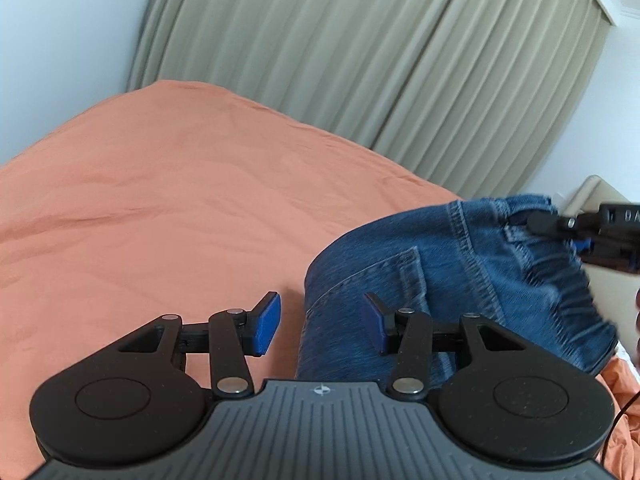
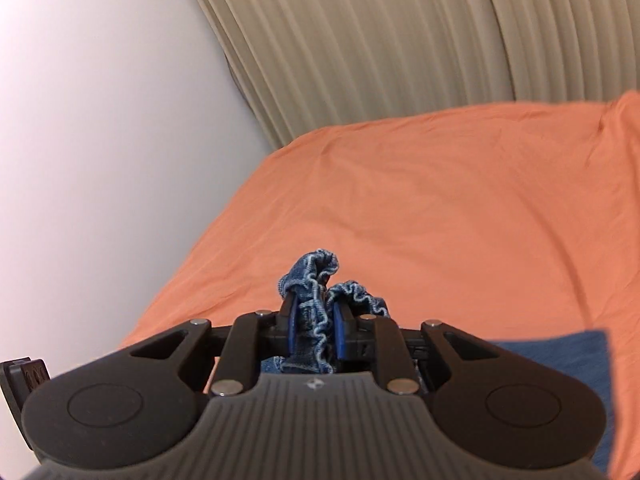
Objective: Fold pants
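Underneath, an orange bedsheet (image 1: 160,184) covers a bed set against beige pleated curtains (image 1: 320,48) and a white wall (image 2: 100,120). Both grippers tilt downward over the bed. The right gripper (image 2: 316,320) pinches the gathered elastic waistband of the blue denim pants (image 1: 440,264), which hang lifted above the sheet, a back pocket showing. The left gripper (image 1: 322,324) stands open beside the hanging denim, its pads clear of the cloth.

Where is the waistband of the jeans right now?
In the right wrist view the waistband is bunched between the pads of the right hand-held gripper, above the orange sheet; the left view shows it at right.
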A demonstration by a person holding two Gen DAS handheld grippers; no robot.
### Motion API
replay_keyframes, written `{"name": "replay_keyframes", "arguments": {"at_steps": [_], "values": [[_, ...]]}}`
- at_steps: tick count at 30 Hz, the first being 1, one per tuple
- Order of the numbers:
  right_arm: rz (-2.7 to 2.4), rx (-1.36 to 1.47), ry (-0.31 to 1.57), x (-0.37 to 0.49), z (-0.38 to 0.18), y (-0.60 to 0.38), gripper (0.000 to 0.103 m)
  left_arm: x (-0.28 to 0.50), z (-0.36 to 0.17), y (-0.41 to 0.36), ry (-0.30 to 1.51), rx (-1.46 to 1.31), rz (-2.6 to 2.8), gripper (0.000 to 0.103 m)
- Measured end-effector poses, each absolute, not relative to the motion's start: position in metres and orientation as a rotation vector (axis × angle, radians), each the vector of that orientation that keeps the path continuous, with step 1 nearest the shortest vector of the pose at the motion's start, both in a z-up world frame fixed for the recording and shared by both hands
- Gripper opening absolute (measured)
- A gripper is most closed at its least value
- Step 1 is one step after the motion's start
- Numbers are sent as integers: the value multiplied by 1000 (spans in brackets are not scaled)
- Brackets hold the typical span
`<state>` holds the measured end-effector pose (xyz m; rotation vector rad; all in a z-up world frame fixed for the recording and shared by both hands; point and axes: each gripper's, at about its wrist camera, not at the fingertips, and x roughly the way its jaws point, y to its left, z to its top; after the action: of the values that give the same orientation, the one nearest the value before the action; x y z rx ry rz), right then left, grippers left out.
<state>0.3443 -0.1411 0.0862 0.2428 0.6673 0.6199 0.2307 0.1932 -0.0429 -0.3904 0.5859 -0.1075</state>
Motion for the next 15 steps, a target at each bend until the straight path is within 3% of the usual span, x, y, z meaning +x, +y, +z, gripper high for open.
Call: {"name": "replay_keyframes", "arguments": {"at_steps": [7, 11, 15], "values": [[530, 218, 669, 362, 99, -202, 13, 256, -53, 153, 603, -343, -207, 54], [441, 247, 724, 383, 62, -250, 13, 279, -65, 127, 624, -280, -240, 54], [343, 307, 831, 411, -13, -289, 13, 307, -82, 103, 657, -221, -264, 54]]}}
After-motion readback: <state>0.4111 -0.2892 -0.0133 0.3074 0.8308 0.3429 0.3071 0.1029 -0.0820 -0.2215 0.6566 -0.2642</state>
